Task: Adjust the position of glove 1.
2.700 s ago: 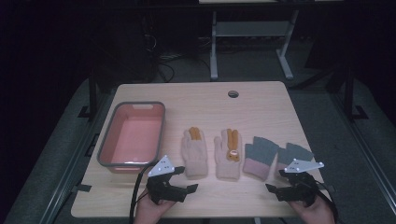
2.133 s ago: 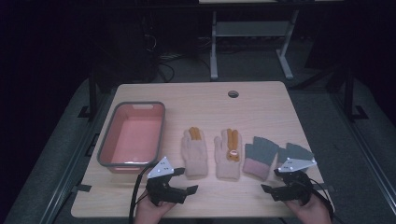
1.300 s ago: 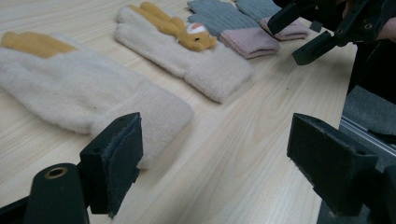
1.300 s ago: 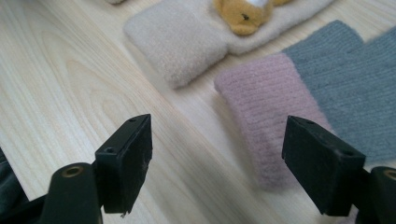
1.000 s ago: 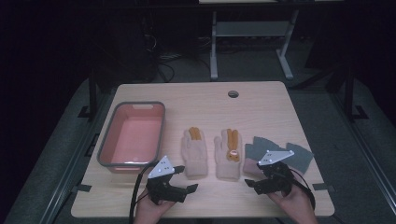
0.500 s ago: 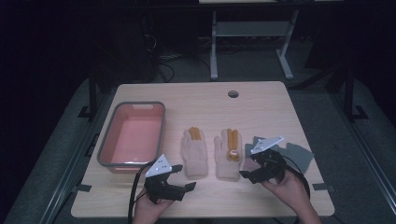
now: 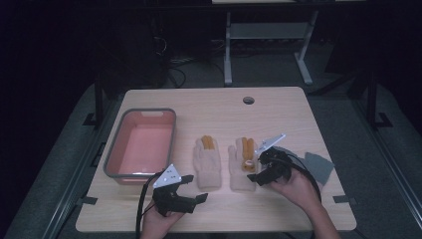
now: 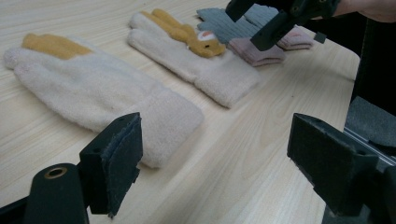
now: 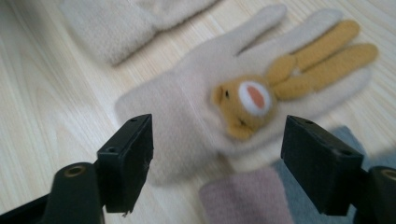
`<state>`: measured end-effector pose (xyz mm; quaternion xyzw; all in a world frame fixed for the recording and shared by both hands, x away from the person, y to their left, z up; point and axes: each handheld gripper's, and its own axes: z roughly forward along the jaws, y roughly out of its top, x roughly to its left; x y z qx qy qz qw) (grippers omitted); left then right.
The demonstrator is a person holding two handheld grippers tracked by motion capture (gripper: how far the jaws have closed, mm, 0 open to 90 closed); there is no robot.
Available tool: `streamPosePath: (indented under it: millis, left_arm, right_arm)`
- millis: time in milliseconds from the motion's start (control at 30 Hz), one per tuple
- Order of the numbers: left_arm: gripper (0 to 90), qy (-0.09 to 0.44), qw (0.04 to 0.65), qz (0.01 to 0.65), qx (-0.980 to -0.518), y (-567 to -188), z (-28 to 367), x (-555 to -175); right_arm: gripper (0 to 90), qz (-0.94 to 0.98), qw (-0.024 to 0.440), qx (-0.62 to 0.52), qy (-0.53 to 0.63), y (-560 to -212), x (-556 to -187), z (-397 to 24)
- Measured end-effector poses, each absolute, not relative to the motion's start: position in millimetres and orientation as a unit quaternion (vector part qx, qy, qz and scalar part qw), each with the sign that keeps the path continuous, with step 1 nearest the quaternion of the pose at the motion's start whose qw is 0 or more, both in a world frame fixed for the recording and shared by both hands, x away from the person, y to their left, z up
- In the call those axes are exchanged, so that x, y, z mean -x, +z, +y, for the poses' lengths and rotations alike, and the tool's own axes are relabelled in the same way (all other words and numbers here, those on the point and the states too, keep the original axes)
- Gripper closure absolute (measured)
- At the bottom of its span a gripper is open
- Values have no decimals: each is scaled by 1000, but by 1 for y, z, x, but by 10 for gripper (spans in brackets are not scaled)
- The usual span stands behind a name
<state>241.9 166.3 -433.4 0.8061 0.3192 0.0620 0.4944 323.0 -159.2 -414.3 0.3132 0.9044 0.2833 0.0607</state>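
Bunny glove [image 7: 242,162] lies under open right claw [image 7: 256,171], outside pink bin [image 7: 141,144].

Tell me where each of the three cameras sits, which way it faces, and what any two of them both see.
High view: above the person's side, facing forward and down on the table; both forearms, left gripper and right gripper enter from below.
Left gripper view: rides the left gripper, low, looking across the plain cream glove; its own open fingers show.
Right gripper view: rides the right gripper, looking down on the rabbit glove.
Shared: both gripper views see the rabbit glove and the grey glove.
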Motion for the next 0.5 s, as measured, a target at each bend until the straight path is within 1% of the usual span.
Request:
streamPosePath:
  millis: [233, 267, 500]
  left_arm:
    - [181, 63, 494, 316, -807, -433, 166, -242]
    - [181, 64, 494, 315, -808, -433, 166, -242]
    - [181, 62, 497, 317, -805, -434, 165, -242]
  right_arm:
    - [268, 914, 58, -305, 263, -413, -333, -150]
    - [296, 914, 58, -299, 266, -412, -335, -147]
    - [311, 924, 65, -285, 244, -412, -345, -138]
